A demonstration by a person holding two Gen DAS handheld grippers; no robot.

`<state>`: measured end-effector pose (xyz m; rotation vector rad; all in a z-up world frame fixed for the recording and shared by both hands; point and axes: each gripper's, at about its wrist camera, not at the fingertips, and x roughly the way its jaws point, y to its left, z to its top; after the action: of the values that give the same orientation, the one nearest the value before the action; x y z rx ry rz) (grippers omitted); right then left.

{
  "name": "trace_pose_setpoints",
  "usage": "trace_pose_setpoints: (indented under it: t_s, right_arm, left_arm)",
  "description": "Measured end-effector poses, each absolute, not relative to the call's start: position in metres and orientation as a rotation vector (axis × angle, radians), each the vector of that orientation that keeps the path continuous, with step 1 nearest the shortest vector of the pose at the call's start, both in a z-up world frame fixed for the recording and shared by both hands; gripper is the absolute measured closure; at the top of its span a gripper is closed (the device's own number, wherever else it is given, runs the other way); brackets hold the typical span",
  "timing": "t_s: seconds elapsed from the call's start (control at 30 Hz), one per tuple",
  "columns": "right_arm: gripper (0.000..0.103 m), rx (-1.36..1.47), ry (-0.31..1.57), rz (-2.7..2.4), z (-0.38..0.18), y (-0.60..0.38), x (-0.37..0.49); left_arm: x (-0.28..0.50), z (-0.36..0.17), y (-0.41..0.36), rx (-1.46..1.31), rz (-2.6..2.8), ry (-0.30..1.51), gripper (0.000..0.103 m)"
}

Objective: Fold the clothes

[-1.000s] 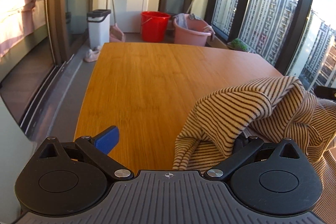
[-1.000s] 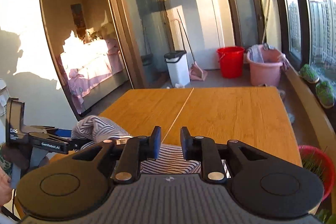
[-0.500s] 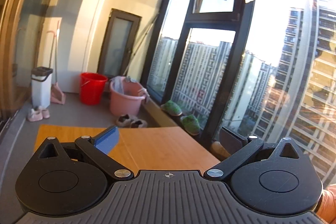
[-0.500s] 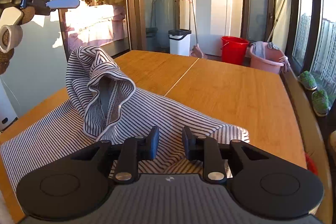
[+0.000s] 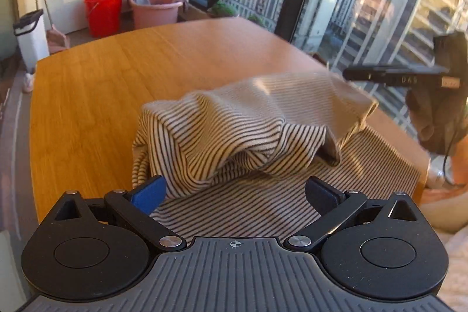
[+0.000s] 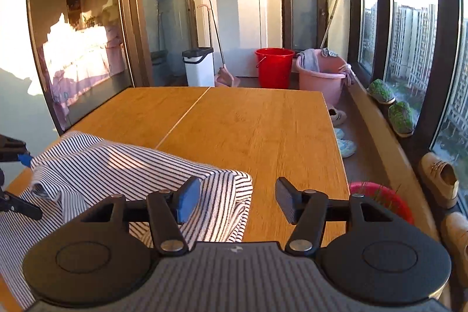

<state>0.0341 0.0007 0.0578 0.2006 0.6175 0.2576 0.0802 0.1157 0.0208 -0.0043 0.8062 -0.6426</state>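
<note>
A black-and-white striped garment (image 5: 251,133) lies rumpled on the near part of the wooden table (image 5: 117,72), one layer bunched up over a flat layer. My left gripper (image 5: 234,192) is open just above the flat layer, with nothing between its fingers. In the right wrist view the same striped garment (image 6: 122,165) spreads across the table's near left. My right gripper (image 6: 238,201) is open over its right edge and holds nothing. The other gripper shows at the right of the left wrist view (image 5: 395,76) and at the left edge of the right wrist view (image 6: 11,148).
Beyond the table's far end stand a red bucket (image 6: 275,66), a pink tub (image 6: 321,78) with cloths, and a white bin (image 6: 199,66). Tall windows run along the right; shoes (image 6: 438,179) and plants (image 6: 380,89) line the sill. A red basin (image 6: 380,201) sits below the table's right edge.
My right gripper has opened and let go of the garment, which now lies lower on the table. My left gripper swung up toward the windows and came back down over the cloth, still open.
</note>
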Motion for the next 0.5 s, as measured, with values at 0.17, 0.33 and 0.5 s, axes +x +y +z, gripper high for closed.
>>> trace_pose_setpoints:
  t_s: [0.17,0.33,0.5]
  right_arm:
    - [0.044,0.343,0.664,0.297,0.055,-0.010,0.044]
    - [0.044,0.327,0.716,0.304,0.032,0.001,0.048]
    - [0.082,0.221,0.678,0.333,0.041,0.014,0.063]
  left_arm:
    - [0.115,0.034,0.143,-0.325,-0.524,0.759,0.000]
    - [0.147,-0.009,0.132,-0.408,-0.496,0.894,0.000]
    - [0.158,-0.016,0.125,-0.395,-0.525,0.874,0.009]
